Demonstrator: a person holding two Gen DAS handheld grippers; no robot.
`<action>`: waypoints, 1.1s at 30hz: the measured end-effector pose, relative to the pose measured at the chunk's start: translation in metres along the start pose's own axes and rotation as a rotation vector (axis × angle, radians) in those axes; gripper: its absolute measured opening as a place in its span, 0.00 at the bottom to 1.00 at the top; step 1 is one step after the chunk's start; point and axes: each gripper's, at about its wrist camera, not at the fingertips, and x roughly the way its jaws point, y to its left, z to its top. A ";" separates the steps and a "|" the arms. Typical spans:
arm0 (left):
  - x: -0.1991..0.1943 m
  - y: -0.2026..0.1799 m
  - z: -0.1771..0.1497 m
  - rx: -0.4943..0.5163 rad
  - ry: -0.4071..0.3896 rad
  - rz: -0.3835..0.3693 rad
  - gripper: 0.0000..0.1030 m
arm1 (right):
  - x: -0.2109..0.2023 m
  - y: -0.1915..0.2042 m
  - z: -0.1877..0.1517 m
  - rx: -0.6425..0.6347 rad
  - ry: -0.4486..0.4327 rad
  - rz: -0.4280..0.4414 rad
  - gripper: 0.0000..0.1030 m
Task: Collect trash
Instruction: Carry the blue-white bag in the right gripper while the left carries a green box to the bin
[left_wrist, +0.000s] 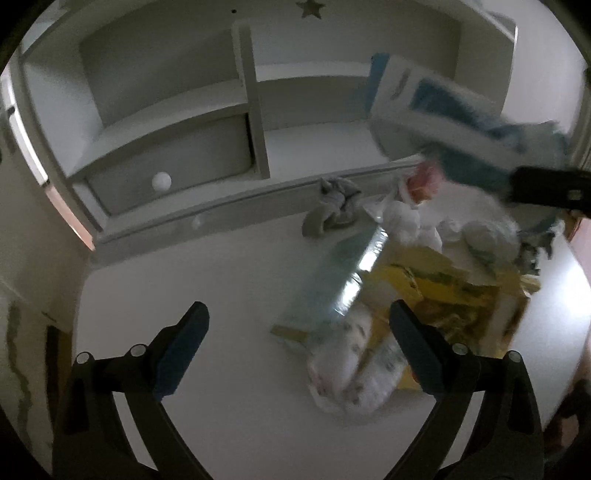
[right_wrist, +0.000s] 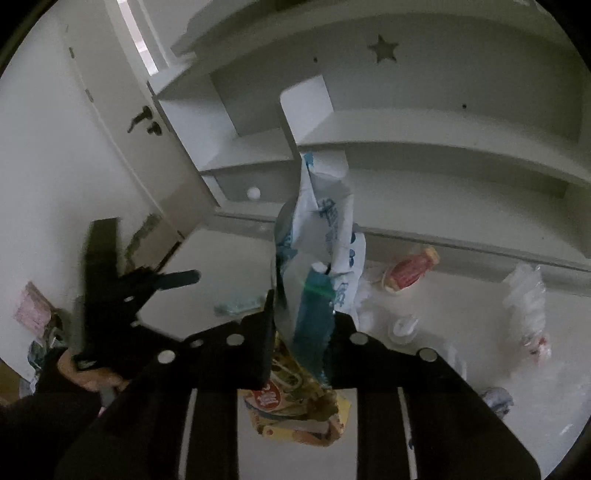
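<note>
Only right wrist shows right tool (right_wrist: 301, 325) clamping blue-white wrapper (right_wrist: 325, 236); left tool (left_wrist: 299, 354) apart.

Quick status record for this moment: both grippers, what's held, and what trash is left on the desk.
right gripper: shut on the blue-and-white wrapper, held up above the desk
left gripper: open, nothing between its fingers, over the white desk
trash below left gripper: yellow package, clear plastic sleeve, crumpled white bag
other litter: pink-and-white cup by the shelf base, grey cloth, clear plastic wrap
backdrop: white shelf unit with a star cut-out
</note>
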 end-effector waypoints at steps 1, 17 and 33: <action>0.002 -0.003 0.002 0.017 0.009 0.003 0.88 | -0.002 0.001 -0.001 -0.002 -0.002 0.001 0.20; -0.017 -0.006 0.014 0.005 -0.009 0.020 0.10 | -0.076 -0.028 -0.036 0.045 -0.096 -0.077 0.20; -0.103 -0.307 0.012 0.269 -0.149 -0.541 0.10 | -0.299 -0.172 -0.257 0.471 -0.192 -0.624 0.20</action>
